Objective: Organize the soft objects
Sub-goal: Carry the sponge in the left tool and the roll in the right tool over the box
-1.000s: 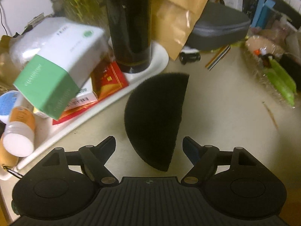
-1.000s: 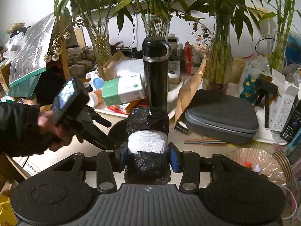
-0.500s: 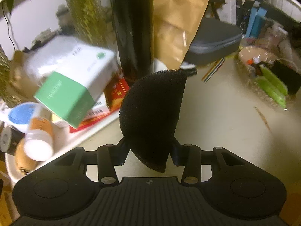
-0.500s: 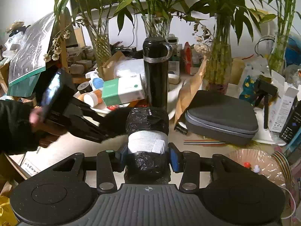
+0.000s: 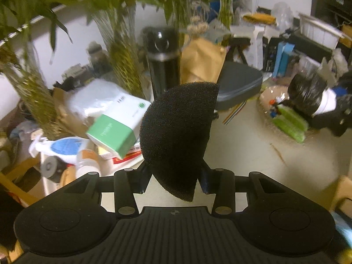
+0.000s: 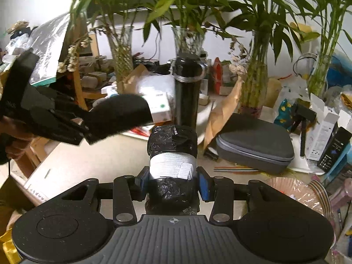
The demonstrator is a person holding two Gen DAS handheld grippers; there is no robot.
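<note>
Both jaws clamp loads: left on the sponge (image 5: 178,136), now lifted; right on the bundle (image 6: 172,167).

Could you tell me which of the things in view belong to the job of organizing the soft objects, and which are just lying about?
Part of the job:
- black half-round sponge, gripped in the left gripper
- black plastic-wrapped roll, gripped in the right gripper

Just lying about:
- black flask
- grey zip case
- green-and-white box
- brown paper bag
</note>
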